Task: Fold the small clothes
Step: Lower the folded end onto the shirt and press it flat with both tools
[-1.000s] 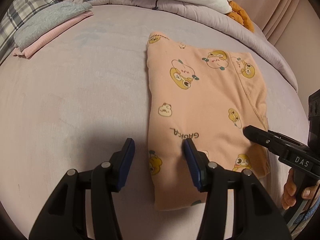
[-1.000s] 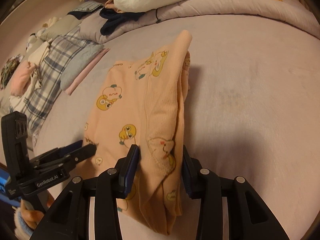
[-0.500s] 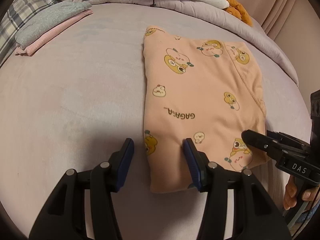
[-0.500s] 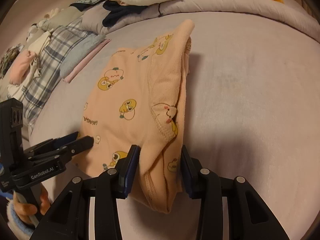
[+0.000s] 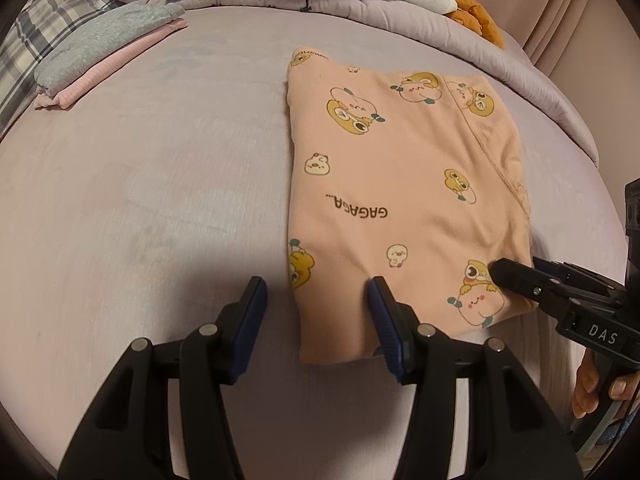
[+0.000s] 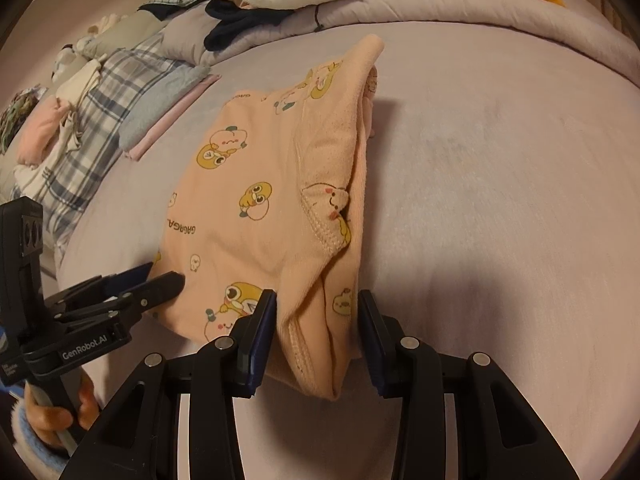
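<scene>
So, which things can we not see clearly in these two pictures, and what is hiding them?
- Right gripper grip: its own fingers hide whether the pads press the peach garment.
- Left gripper: the near corner lies between the open jaws; contact with the right pad is unclear.
- Garment type: folded, so its shape is hidden.
- Hands: cut off by the frame edges.
- Far clothes pile: too small and distorted.

Home bedroom: a bed (image 5: 168,184) in mauve sheet is filling the view, a quilt (image 6: 460,12) is bunching along its far edge, folded clothes (image 5: 100,56) and plaid bedding (image 6: 100,120) are lying alongside.
</scene>
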A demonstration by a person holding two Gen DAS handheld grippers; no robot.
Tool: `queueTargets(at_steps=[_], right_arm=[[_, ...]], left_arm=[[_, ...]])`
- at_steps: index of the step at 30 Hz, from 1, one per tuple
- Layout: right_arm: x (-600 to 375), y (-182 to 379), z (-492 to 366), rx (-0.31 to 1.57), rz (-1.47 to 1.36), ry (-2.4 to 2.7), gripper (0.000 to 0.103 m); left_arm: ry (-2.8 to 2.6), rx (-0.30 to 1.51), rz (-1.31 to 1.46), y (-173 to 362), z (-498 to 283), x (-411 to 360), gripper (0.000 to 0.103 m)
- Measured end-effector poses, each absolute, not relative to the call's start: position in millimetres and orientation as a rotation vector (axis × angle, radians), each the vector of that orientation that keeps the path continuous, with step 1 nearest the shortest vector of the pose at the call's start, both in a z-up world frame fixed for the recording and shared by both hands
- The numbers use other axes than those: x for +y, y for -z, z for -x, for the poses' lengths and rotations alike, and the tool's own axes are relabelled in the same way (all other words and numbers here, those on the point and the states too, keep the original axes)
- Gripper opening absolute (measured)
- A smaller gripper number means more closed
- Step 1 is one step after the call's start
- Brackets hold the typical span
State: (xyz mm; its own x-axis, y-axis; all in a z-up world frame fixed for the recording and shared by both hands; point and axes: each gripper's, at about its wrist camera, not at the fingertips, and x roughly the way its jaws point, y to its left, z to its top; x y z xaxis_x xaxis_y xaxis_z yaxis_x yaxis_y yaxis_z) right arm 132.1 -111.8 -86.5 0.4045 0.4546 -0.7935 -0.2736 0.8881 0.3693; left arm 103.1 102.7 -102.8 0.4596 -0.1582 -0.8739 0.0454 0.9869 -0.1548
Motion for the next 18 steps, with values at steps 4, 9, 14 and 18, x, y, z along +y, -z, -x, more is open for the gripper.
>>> queueTargets(at_steps=[4,9,14,18], right_arm=[[-113,87,-129,1.061,-0.187,-0.459,0.04],[-115,86,-125,1.062,-0.182,-0.455,0.04],[-117,85,-122,1.065,-0.183,-0.456,0.04],[-120,83,-114,1.068,-0.179,-0.457,0.04]], left_arm=[[0.122,1.088,0.117,102,-100,102,0.053],[0.116,1.093,0.13,102,-94,102,0.059],[0.097,1.1,0.13,101,-87,102,0.071],[0.089,1.104,0.126,98,-80,101,0.073]])
